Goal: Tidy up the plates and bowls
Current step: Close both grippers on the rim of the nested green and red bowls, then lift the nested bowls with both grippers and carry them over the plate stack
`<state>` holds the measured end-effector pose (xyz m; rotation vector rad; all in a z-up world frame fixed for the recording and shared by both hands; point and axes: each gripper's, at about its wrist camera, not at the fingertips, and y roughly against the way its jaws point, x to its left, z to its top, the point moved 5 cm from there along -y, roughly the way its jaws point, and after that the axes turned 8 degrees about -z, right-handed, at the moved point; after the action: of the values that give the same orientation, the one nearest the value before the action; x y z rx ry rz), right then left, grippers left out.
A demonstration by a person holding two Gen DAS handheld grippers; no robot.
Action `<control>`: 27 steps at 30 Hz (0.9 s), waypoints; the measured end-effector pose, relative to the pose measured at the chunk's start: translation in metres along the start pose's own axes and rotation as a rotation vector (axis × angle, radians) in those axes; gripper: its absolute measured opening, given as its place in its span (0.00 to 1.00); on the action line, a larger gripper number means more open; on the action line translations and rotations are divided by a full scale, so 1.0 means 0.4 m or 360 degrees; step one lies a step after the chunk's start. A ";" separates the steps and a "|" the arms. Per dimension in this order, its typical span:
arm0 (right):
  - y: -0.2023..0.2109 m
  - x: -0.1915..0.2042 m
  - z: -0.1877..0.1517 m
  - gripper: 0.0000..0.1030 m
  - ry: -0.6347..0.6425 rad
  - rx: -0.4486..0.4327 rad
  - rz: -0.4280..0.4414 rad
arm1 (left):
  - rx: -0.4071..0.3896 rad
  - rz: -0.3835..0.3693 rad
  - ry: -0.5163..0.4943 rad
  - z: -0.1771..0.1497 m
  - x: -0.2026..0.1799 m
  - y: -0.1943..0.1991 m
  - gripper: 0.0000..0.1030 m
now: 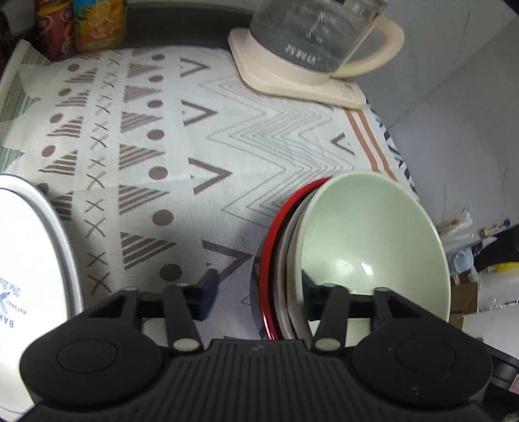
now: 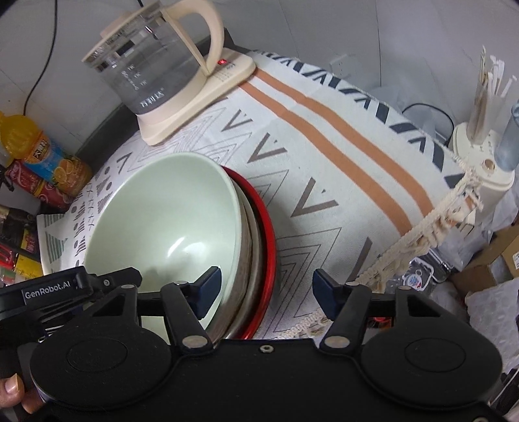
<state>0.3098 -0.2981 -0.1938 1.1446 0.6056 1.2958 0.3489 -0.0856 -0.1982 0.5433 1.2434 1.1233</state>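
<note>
A pale green bowl sits nested in a grey dish on a red plate, stacked on the patterned cloth. My left gripper straddles the stack's left rim: one pad is inside the green bowl, the other stands outside, clear of the red rim, so it is open. My right gripper straddles the opposite rim of the green bowl and red plate the same way, also open with a gap at the outer pad. A white printed plate lies at the left edge.
A glass kettle on a cream base stands at the back of the cloth. Drink bottles stand at the back left. The cloth's fringed edge drops off at the right, with a cream stick holder and boxes beyond.
</note>
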 end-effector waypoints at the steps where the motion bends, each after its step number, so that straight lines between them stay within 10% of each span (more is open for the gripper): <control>1: -0.008 0.003 -0.003 0.56 -0.0005 0.0014 -0.0004 | 0.0009 -0.0028 0.0003 0.000 0.000 -0.005 0.36; 11: -0.037 0.012 -0.009 0.33 -0.0039 0.0051 0.0036 | 0.0035 -0.0052 -0.0056 -0.003 -0.016 -0.006 0.25; 27: 0.034 0.074 0.026 0.31 0.0079 -0.0049 0.0165 | -0.0167 -0.0014 -0.0002 0.032 -0.006 0.115 0.25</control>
<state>0.3201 -0.2752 -0.1705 1.1338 0.5669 1.4208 0.3441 -0.0662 -0.1548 0.4588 1.1775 1.1732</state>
